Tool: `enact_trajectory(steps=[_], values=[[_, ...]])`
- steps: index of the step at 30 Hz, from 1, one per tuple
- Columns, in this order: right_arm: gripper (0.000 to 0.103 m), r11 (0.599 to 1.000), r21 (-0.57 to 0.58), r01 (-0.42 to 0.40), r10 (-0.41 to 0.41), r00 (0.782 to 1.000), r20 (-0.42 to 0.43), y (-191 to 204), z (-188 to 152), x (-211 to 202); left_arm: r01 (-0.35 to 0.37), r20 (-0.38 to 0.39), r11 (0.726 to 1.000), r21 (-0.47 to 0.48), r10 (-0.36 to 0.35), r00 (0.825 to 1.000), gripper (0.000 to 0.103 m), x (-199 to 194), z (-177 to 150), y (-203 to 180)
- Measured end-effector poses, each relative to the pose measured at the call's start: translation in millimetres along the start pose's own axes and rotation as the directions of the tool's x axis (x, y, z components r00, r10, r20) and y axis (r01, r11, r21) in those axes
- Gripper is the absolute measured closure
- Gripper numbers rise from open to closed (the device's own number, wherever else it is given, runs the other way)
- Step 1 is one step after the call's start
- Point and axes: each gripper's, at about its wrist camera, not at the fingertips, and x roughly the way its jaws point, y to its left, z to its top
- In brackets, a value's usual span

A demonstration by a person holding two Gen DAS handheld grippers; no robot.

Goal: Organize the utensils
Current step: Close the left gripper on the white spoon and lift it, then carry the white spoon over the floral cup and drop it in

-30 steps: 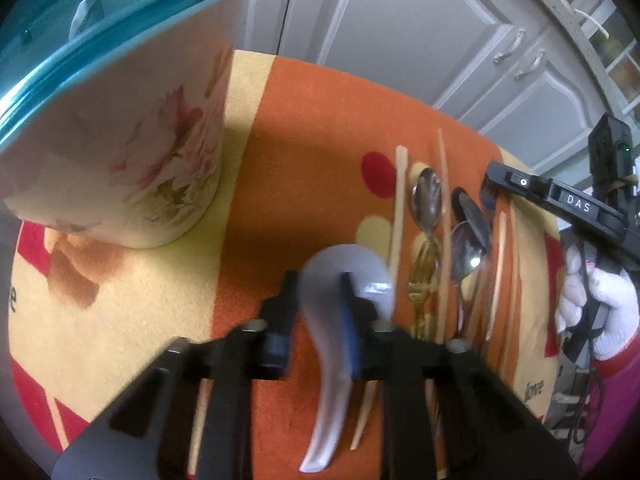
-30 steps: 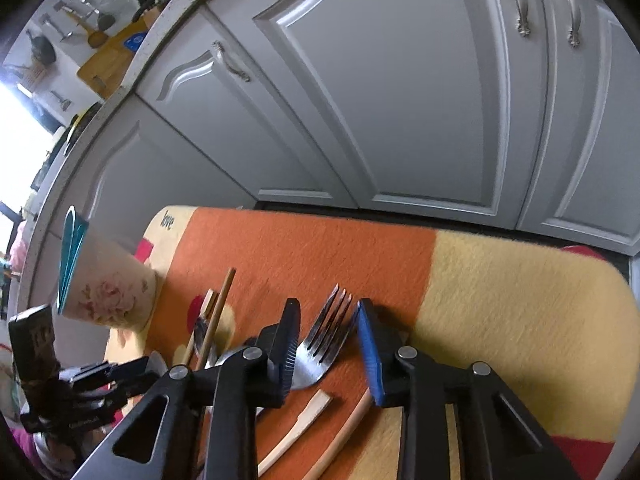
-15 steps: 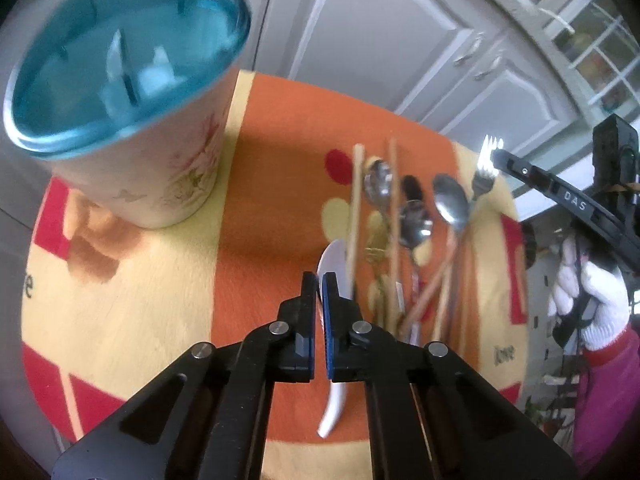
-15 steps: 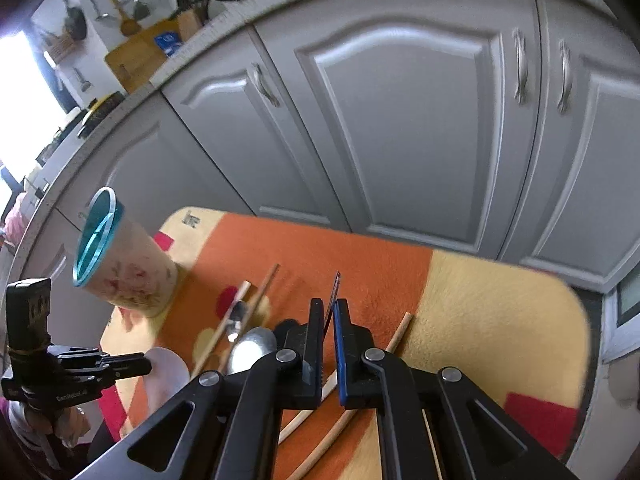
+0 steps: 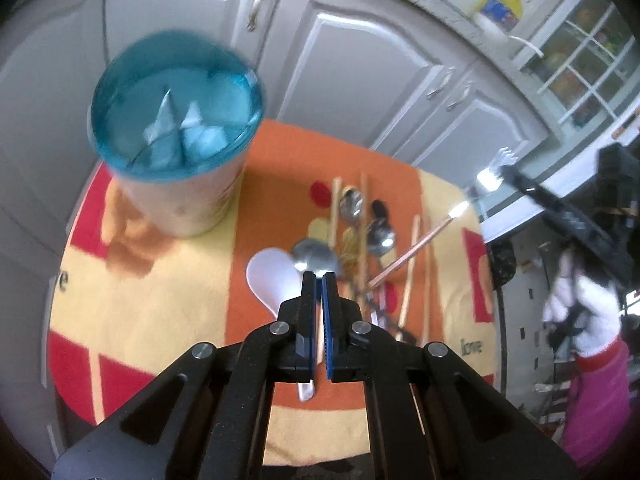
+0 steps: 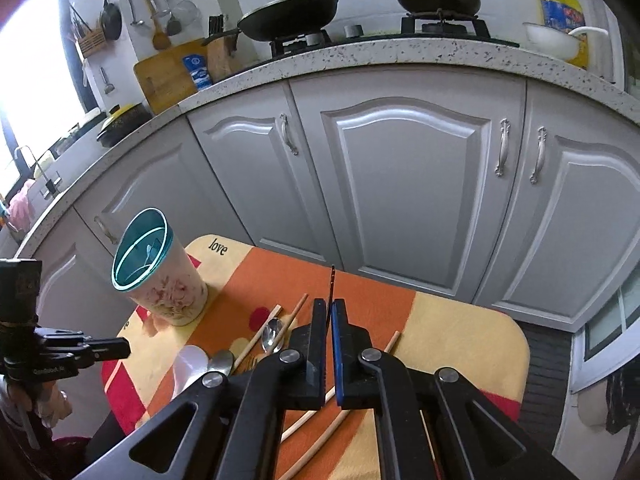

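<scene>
Grey cabinets [image 6: 404,184] stand under a counter [image 6: 400,56] bearing a wok [image 6: 288,20].

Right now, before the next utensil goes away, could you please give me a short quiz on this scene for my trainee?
1. Multiple choice: what do the jaws of the right gripper hold, lifted off the cloth?
A) a chopstick
B) a fork
C) a white spoon

2. True or false: the cup lies tipped over on the cloth.

3. Fill in: the rim of the cup is ___ in colour.

Key:
1. B.
2. False. It stands upright on the cloth.
3. Teal.
</scene>
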Motion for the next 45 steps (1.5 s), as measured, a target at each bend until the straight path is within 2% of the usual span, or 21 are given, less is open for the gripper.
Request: enact_trajectory(steps=[5,7,9,14,17,18,19,23,28,31,36,41,45], values=[[0.101,1.0,0.003,0.002,-0.002,1.0,0.011,2,-3,-11,-0.059,-0.054,0.997,-0.052,0.056,0.997,0.096,30,-13,23],[0.101,1.0,0.013,0.002,-0.002,1.0,0.007,0,-4,-11,-0.081,-0.059,0.992,-0.094,0.076,0.995,0.081,44,-13,33],[0.101,1.0,0.019,-0.001,0.001,1.0,0.0,-2,-5,-10,-0.064,-0.075,0.989,-0.129,0.055,0.996,0.073,62,-12,41],[0.101,0.999,0.045,-0.005,0.005,1.0,-0.001,-8,-6,-8,-0.08,-0.092,0.99,-0.113,0.07,0.993,0.073,85,-9,39],[0.101,0.999,0.052,-0.01,0.01,1.0,0.0,-11,-7,-8,-0.062,-0.074,0.99,-0.127,0.053,0.996,0.073,88,-3,39],[0.101,0.998,0.056,-0.008,0.008,1.0,-0.002,-11,-8,-7,-0.063,-0.076,0.99,-0.124,0.053,0.996,0.079,90,-1,39],[0.101,0.998,0.058,-0.009,0.009,1.0,-0.001,-12,-8,-6,-0.061,-0.08,0.992,-0.114,0.052,0.995,0.089,93,0,38],[0.101,0.998,0.068,-0.012,0.012,1.0,0.002,-13,-7,-5,-0.063,-0.095,0.997,-0.046,0.059,0.994,0.09,96,-2,27],[0.101,0.998,0.056,-0.015,0.015,1.0,0.007,-7,-5,-6,-0.039,-0.075,0.999,-0.021,0.037,0.996,0.101,83,-4,20],[0.101,0.999,0.035,-0.013,0.013,1.0,0.01,1,-3,-9,-0.022,-0.049,1.0,0.013,0.023,0.999,0.102,67,-3,15],[0.101,1.0,-0.014,0.003,-0.002,0.999,0.037,17,2,-22,0.02,-0.033,0.999,-0.025,-0.021,0.999,0.102,41,-6,19],[0.101,0.999,-0.037,0.0,0.002,0.998,0.056,26,11,-34,0.048,0.044,0.999,-0.022,-0.047,0.998,0.102,-5,0,18],[0.101,0.999,-0.043,-0.029,0.033,0.996,0.087,36,25,-46,0.074,0.126,0.997,-0.03,-0.069,0.99,0.102,-48,26,17]])
